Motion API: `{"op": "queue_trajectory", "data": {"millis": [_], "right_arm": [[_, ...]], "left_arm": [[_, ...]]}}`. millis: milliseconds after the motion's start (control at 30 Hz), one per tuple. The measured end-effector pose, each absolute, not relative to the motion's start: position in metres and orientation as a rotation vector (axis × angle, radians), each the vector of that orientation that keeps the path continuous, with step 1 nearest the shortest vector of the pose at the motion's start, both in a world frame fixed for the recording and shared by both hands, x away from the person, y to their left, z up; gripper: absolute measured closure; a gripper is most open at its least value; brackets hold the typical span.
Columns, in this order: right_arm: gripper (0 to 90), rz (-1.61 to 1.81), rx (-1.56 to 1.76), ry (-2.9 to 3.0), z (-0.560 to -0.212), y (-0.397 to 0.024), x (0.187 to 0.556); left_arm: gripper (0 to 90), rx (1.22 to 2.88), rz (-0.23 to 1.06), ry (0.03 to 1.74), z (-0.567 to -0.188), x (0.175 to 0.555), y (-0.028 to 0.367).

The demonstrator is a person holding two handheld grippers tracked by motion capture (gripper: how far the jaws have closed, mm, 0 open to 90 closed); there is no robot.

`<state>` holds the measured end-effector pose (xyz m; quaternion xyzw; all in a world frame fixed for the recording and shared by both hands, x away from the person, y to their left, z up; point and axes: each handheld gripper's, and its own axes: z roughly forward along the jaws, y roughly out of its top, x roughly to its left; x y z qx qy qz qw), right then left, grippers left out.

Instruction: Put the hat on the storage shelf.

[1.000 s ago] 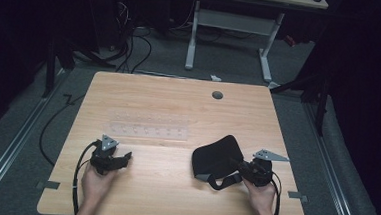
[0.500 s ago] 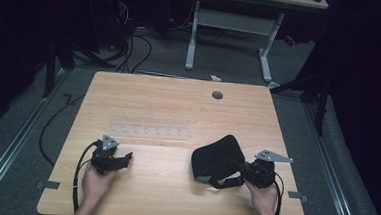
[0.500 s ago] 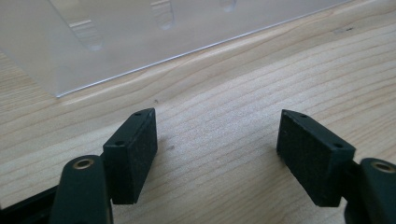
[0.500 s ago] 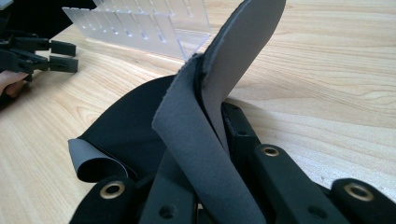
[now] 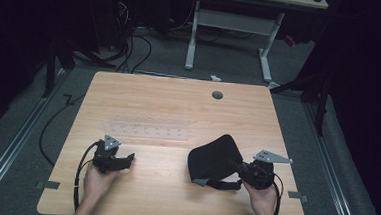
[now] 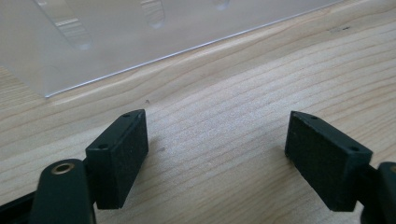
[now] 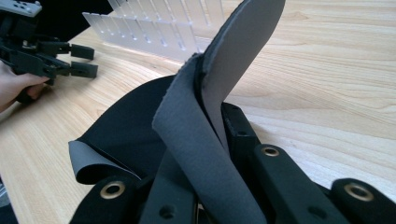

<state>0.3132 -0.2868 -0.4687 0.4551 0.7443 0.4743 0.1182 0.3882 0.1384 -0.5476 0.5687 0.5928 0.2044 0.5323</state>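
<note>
Dim workshop floor surrounds the wooden bench, where the right tongs pinch a folded edge of the black pad lying near the front right, while the left tongs, whose jaws have just been opening, gape empty beside the clear rack, probably readying to catch the pad's free edge next.

No words, labels, brands, numbers or signs can be read anywhere in these pictures. The wooden surface is bare of print, the clear plastic rack lying near its middle carries no marking, and the black pad on the right shows plain fabric.
</note>
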Motion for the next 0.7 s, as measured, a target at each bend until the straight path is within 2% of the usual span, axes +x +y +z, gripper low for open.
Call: {"op": "queue_trajectory", "data": {"millis": [533,700], "right_arm": [[84.3,1.416,1.3,2.199,-0.461,-0.27,0.31],[84.3,1.445,1.276,2.214,-0.458,-0.263,0.312]], "left_arm": [[24.5,1.406,0.473,1.426,-0.544,0.39,0.137],[26.9,1.401,0.467,1.375,-0.538,0.383,0.134]]}}
